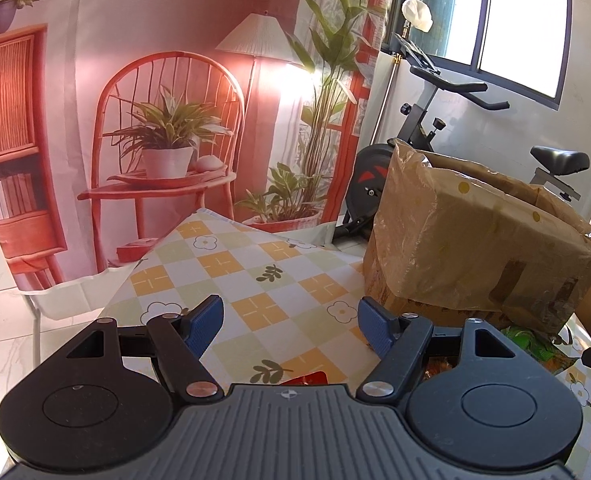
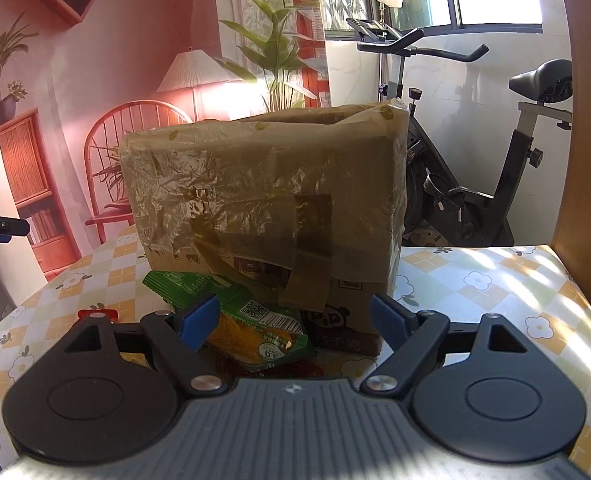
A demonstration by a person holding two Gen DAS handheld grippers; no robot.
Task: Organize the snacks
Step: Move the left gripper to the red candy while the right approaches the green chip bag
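Both the left gripper [image 1: 289, 326] and right gripper [image 2: 295, 322] gape, holding nothing; a green snack packet [image 2: 251, 320] lies against a taped cardboard box [image 2: 263, 200] on the checked tablecloth [image 2: 495, 292].

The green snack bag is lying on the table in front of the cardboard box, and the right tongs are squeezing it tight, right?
Not quite. The right tongs are open and holding nothing, as the right wrist view shows. The green snack bag does lie on the table before the cardboard box.
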